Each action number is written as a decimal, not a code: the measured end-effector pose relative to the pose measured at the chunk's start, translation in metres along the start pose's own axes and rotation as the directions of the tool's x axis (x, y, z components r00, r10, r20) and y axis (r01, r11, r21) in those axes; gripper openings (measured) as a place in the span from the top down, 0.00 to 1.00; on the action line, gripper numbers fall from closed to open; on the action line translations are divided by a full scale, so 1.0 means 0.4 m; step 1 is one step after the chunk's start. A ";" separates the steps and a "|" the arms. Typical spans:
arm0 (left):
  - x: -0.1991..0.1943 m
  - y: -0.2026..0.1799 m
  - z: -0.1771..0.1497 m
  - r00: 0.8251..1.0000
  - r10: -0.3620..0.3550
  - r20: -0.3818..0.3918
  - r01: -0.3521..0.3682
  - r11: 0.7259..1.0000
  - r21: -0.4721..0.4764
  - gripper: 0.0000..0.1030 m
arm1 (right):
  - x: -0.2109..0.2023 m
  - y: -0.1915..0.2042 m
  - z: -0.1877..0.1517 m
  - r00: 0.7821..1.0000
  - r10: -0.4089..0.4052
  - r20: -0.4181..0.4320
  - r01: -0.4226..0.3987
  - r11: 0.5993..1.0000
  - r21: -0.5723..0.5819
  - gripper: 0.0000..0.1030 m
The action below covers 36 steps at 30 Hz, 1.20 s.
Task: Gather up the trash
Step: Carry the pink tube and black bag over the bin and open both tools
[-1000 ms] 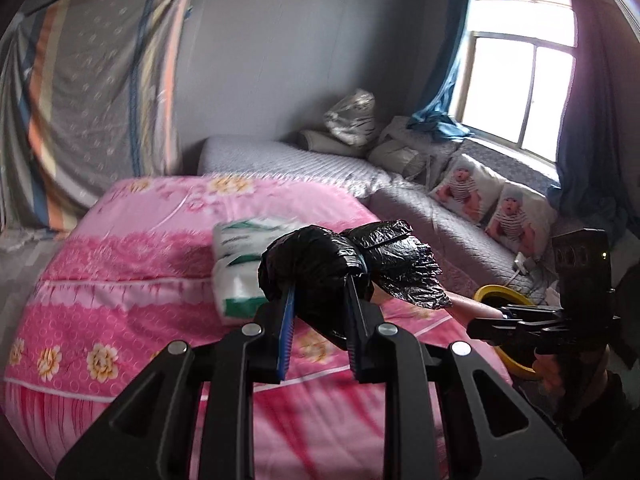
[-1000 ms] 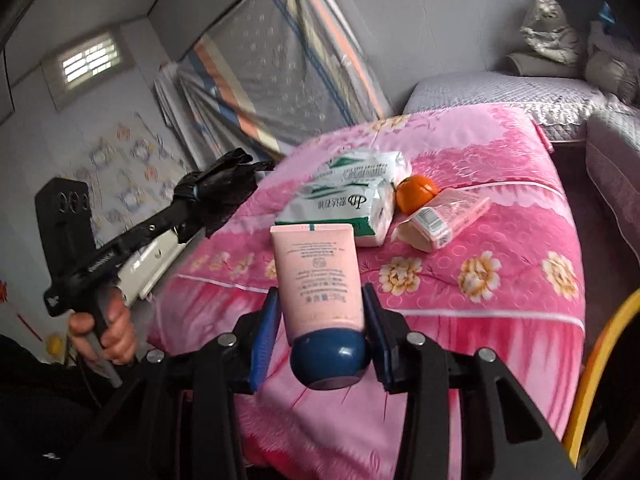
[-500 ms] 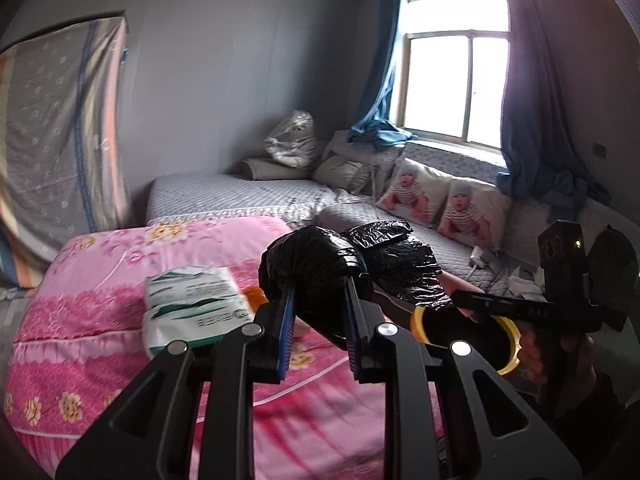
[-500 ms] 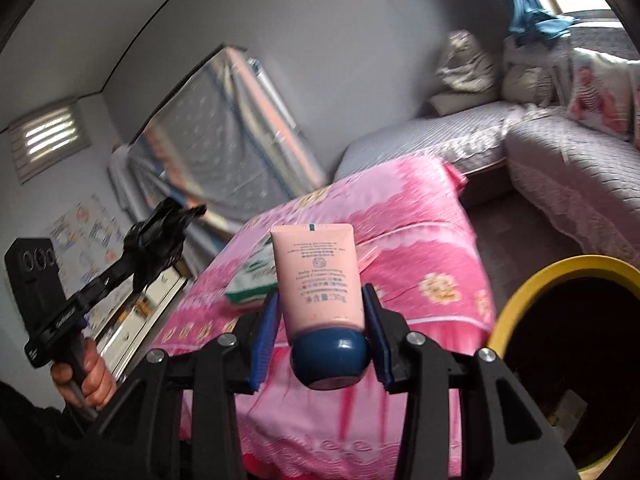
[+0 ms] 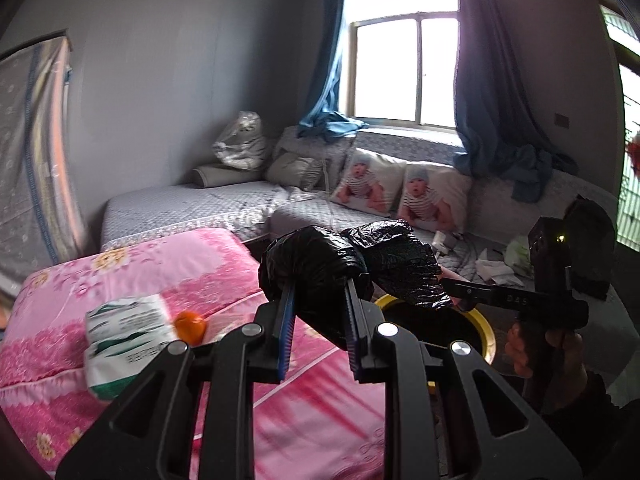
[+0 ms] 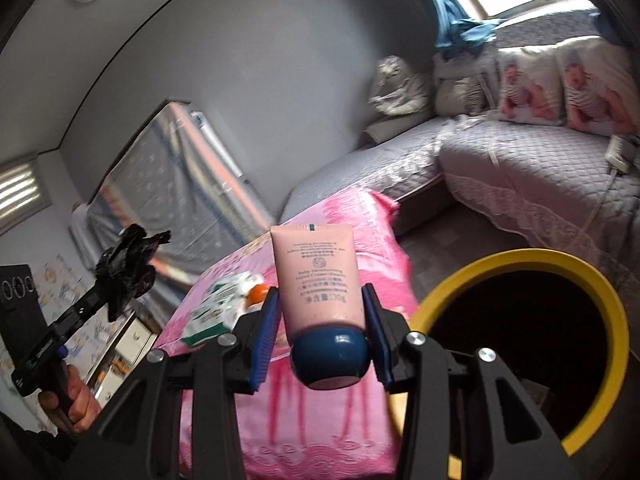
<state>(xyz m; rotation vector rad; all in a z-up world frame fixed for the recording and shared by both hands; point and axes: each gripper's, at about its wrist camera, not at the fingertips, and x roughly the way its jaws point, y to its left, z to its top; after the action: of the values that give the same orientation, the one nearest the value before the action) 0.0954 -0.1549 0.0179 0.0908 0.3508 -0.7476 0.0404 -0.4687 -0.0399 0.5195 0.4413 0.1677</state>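
My left gripper (image 5: 318, 300) is shut on a crumpled black plastic bag (image 5: 320, 268), held above the pink bed's edge, left of a yellow-rimmed bin (image 5: 486, 330). My right gripper (image 6: 320, 312) is shut on a pink tube with a dark blue cap (image 6: 316, 280), held beside and slightly above the same bin (image 6: 520, 268), whose dark inside opens to its right. The left gripper with the bag also shows at the left of the right wrist view (image 6: 128, 264).
A pink floral bed (image 5: 132, 272) carries a white-and-green packet (image 5: 128, 332) and an orange fruit (image 5: 191, 326). A grey corner sofa (image 5: 224, 208) with baby-print cushions (image 5: 432, 196) runs under the window. Small litter lies on the sofa's right end (image 5: 500, 264).
Both grippers have swung right, away from the bed towards the yellow-rimmed bin, which now fills more of the right wrist view. Both grips are unchanged.
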 end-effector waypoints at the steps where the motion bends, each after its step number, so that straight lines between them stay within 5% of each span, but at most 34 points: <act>1: 0.013 -0.013 0.003 1.000 -0.012 -0.002 0.012 1.000 0.008 0.80 | -0.008 -0.014 0.001 1.000 -0.019 0.011 0.019 1.000 0.008 0.63; 11: 0.136 -0.098 0.010 0.994 -0.095 -0.047 0.097 0.995 0.039 0.80 | -0.057 -0.121 -0.023 0.980 -0.185 0.067 0.181 0.982 0.053 0.63; 21: 0.238 -0.149 0.005 0.988 -0.126 -0.092 0.131 0.990 0.050 0.80 | -0.075 -0.182 -0.063 0.923 -0.375 0.082 0.375 0.927 0.019 0.63; 36: 0.362 -0.216 -0.018 0.979 -0.134 -0.150 0.146 0.987 0.072 0.80 | -0.070 -0.227 -0.105 0.905 -0.424 0.022 0.423 0.905 0.035 0.63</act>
<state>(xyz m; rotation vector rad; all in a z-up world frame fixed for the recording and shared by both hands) 0.1328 -0.3106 -0.0350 0.2006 0.4684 -0.8980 0.0004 -0.5352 -0.1090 0.4430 0.5194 -0.2672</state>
